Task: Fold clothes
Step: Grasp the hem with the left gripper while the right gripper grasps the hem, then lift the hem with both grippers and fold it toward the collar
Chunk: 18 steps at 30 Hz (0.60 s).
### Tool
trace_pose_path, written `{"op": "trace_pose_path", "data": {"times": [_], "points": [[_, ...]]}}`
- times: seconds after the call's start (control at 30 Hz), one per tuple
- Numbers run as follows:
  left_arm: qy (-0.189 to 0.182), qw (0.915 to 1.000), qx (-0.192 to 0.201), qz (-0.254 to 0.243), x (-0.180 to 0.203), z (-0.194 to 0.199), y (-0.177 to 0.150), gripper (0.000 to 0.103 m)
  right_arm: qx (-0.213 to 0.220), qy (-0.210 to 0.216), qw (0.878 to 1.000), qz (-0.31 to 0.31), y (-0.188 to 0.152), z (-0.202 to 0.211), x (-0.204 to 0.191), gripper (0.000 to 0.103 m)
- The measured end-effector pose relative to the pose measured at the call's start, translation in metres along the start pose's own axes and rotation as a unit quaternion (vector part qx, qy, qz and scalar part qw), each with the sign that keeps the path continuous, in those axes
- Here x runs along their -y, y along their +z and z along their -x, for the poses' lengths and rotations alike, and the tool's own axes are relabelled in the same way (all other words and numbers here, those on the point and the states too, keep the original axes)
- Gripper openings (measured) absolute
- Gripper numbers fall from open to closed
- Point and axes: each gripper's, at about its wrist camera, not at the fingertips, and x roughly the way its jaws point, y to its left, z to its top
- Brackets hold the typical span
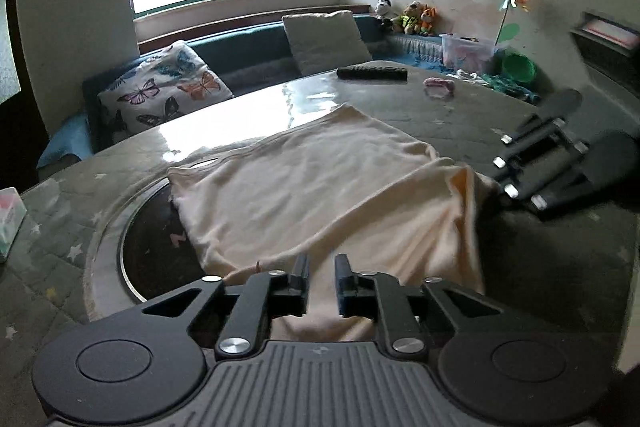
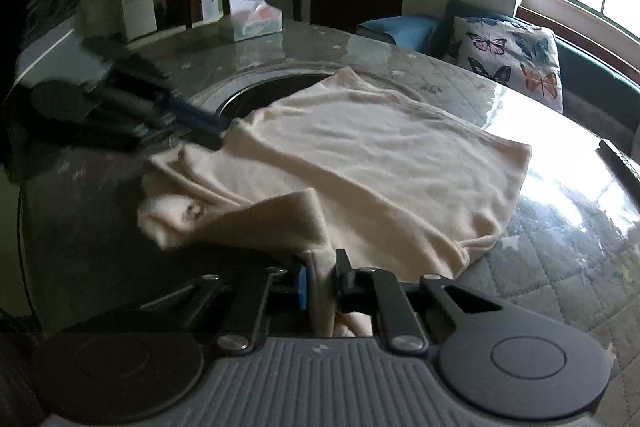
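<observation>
Two grippers, left gripper [image 1: 321, 273] and right gripper [image 2: 321, 269], are clamped on the cream garment [image 1: 312, 187]; one lower-frame edge is lifted, folding partly complete.

open tabletop [image 1: 460, 107] beyond remote [image 1: 372, 73]

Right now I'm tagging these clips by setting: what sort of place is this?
Most likely a home living or dining room: a butterfly cushion on a window bench, stuffed toys in the corner, and a tissue box on the round table.

Both wrist views, low, share garment [image 1: 320, 183] (crosswise).
</observation>
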Motion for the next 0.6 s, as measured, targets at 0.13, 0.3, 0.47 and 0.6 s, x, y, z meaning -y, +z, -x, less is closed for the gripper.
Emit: {"op": "trace_pose_path", "data": {"times": [0.13,0.3,0.47,0.6], "points": [[0.004,0.9998,0.006,-0.018,0.005,0.024,-0.014,0.050,0.002,0.008,1.000,-0.026,0.008,-0.001,0.010,0.010],[0.014,0.9983,-0.003,-0.057,0.023,0.031,-0.030,0.070,0.005,0.013,0.999,-0.050,0.017,-0.001,0.018,0.010],[0.037,0.9953,-0.005,-0.089,0.034,0.015,-0.031,0.070,0.007,0.011,0.998,-0.061,0.024,-0.004,0.021,0.010],[0.055,0.9919,-0.007,-0.115,0.043,0.003,-0.033,0.064,0.010,0.005,0.998,-0.058,0.024,-0.003,0.019,0.010]]}}
